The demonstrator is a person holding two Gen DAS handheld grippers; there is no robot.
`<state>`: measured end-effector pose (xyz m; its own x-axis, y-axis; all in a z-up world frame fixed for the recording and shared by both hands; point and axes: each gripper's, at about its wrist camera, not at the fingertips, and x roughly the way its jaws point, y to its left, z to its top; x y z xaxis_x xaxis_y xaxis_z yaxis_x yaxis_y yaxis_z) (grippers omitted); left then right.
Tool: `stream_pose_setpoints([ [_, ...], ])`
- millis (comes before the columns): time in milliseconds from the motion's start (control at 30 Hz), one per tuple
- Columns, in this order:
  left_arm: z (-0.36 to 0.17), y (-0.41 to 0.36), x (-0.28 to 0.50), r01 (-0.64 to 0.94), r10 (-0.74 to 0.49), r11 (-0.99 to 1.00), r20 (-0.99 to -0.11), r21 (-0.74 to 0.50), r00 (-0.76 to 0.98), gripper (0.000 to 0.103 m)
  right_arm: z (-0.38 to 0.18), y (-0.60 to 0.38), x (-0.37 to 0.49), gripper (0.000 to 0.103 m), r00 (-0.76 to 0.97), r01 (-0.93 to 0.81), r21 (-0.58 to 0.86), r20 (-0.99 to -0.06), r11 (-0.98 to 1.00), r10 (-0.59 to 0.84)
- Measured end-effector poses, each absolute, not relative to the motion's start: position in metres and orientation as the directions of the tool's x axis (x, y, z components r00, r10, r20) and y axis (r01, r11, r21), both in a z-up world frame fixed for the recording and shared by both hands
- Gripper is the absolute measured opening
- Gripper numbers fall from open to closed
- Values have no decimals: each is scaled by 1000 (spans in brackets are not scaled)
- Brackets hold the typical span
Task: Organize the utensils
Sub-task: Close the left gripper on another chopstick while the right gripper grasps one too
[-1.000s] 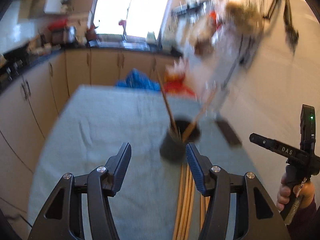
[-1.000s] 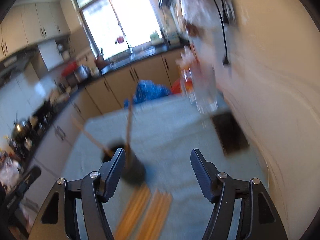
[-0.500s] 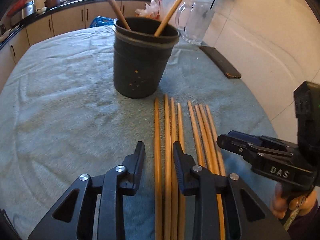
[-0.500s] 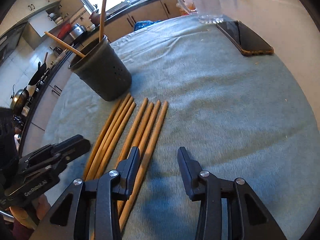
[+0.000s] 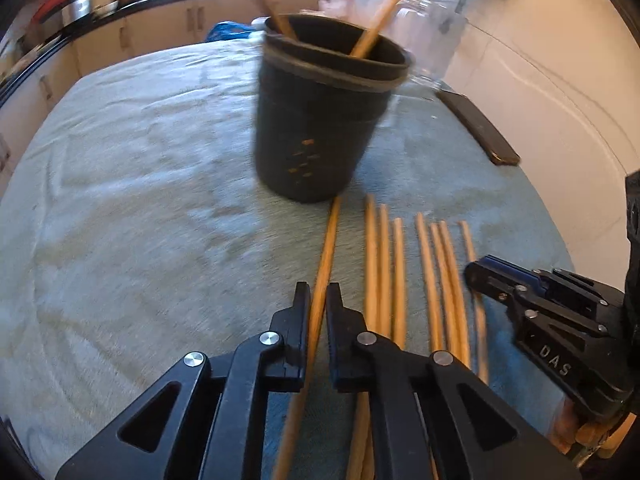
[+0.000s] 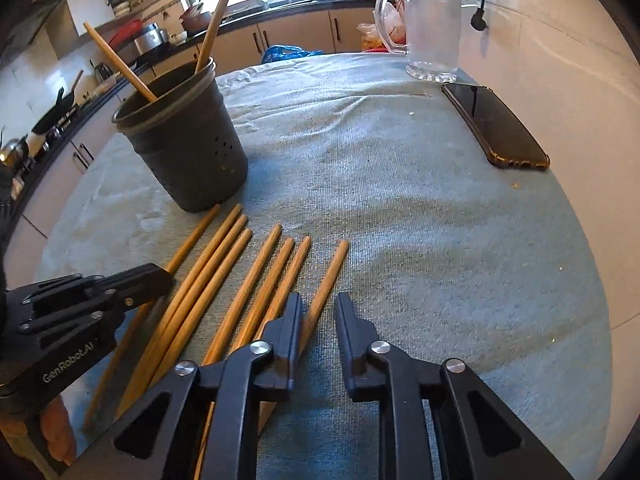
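Several wooden chopsticks (image 5: 384,260) lie side by side on the grey-green cloth in front of a dark perforated holder (image 5: 320,120). Two more chopsticks (image 6: 116,60) lean inside the holder (image 6: 184,152). My left gripper (image 5: 318,300) is shut on the leftmost chopstick (image 5: 330,232), which sits slightly apart from the row. It also shows in the right wrist view as the left gripper (image 6: 160,280). My right gripper (image 6: 318,308) is closing around the rightmost chopstick (image 6: 330,272). That stick lies against the left finger, with a gap to the right one.
A dark phone (image 6: 496,128) lies on the cloth (image 6: 400,200) at the right, near the pale wall. A clear glass mug (image 6: 432,32) stands behind it. Kitchen cabinets and a counter run along the back and left.
Both grippers dropped from above the table to the row of chopsticks and narrowed their jaws. The left one closed on the leftmost chopstick, which moved slightly away from the others.
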<state>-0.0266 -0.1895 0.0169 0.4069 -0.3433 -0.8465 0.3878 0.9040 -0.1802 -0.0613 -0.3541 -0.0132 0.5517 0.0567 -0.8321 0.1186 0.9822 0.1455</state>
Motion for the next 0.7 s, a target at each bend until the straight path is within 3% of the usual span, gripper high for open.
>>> stream_pose_setpoints([
  [167,20,-158,-31,252,-317,938,-878,-236,357,8,-13,-365,-63,13,485,82,112,-872,990,58],
  [400,23,-158,-19,269,-315,934,-901,-237,299,8,-12,-382,-60,13,415,123,172,-903,977,107],
  [700,19,-174,-2,298,-333,923,-893,-243,304,8,-11,-375,-36,13,411,176,120,-911,977,38],
])
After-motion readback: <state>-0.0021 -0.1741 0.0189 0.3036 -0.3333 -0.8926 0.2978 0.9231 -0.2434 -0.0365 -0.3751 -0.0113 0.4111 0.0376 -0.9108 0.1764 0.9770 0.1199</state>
